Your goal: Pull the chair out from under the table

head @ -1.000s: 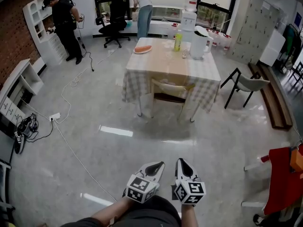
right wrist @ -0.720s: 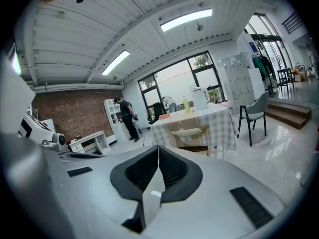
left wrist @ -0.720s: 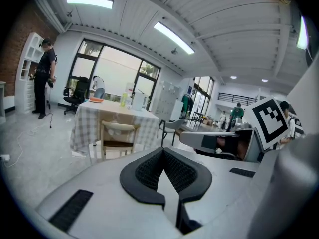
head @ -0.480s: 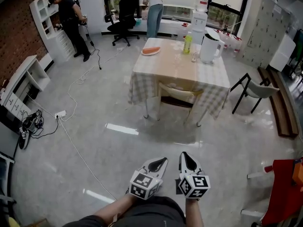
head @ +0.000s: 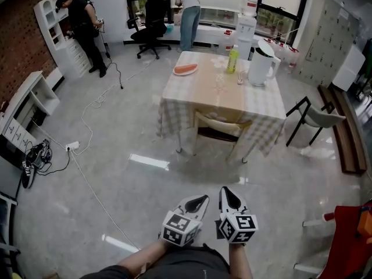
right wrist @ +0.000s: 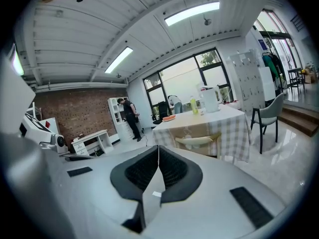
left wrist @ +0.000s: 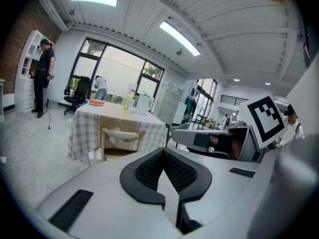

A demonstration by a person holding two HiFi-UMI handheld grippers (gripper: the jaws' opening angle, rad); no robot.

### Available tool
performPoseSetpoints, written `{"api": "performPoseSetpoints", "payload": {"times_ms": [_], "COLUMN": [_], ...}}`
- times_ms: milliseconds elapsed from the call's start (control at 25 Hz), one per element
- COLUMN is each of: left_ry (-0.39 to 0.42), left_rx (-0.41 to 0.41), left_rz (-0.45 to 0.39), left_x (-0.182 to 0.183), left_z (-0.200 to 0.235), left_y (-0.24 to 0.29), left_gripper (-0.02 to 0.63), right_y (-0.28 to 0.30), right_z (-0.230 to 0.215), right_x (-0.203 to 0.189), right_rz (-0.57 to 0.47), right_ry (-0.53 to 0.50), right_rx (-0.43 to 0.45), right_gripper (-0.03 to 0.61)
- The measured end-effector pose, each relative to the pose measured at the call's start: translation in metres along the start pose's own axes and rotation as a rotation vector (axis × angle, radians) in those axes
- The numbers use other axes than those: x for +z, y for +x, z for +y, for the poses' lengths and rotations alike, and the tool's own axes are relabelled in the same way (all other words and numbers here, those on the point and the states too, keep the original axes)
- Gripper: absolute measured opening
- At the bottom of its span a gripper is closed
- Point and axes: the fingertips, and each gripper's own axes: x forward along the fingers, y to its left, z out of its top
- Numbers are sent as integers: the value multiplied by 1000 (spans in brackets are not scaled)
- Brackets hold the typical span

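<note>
The grey floor [head: 116, 185] fills most of my feed and runs away ahead of both grippers. Straight ahead of them, and well apart from them, stands the table [head: 216, 95] under its checked cloth. The white shelf unit [head: 51, 13] is far off, ahead and to the left of the left gripper, and a person [head: 81, 25] stands at it. A second person [head: 189, 10] bends at the window beyond the table, beside a black office chair [head: 150, 22].

The chair [head: 222, 121] I am after is tucked in at the table's near edge. Its pale backrest faces the grippers and its seat is under the cloth. Neither gripper is anywhere near it. A grey chair [head: 317, 116] stands clear of the table, ahead and to the right of the right gripper.

The left gripper [head: 200, 198] and the right gripper [head: 224, 191] sit side by side low in the head view, close to my operator's body, and both point toward the table. In each gripper view the dark pads are clenched flat against each other, with nothing caught between them.

On the tabletop, far ahead of the grippers, I can see a white kettle [head: 261, 64], a green bottle [head: 233, 58] and a plate [head: 186, 70] with something orange on it. A power strip [head: 72, 146] lies on the floor, ahead and left of the left gripper.
</note>
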Motion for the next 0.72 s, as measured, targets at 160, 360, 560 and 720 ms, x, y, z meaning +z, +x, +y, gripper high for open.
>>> {"api": "performPoseSetpoints", "payload": {"times_ms": [160, 360, 560, 720], "left_ry": [-3, -7, -1, 8], "left_rx": [-8, -22, -42, -59], "left_rz": [-5, -6, -1, 2], "left_x": [14, 28, 39, 46], "left_z": [21, 42, 58, 70], "left_y": [21, 46, 65, 78], "left_gripper": [9, 9, 9, 8], "right_y": [27, 55, 76, 91], "right_z": [-9, -23, -35, -44], "right_x": [12, 20, 28, 34], "right_rz": [0, 5, 1, -3], "right_ry": [-10, -23, -23, -17], "right_rx": [-4, -23, -46, -69], "right_gripper": [11, 11, 11, 11]}}
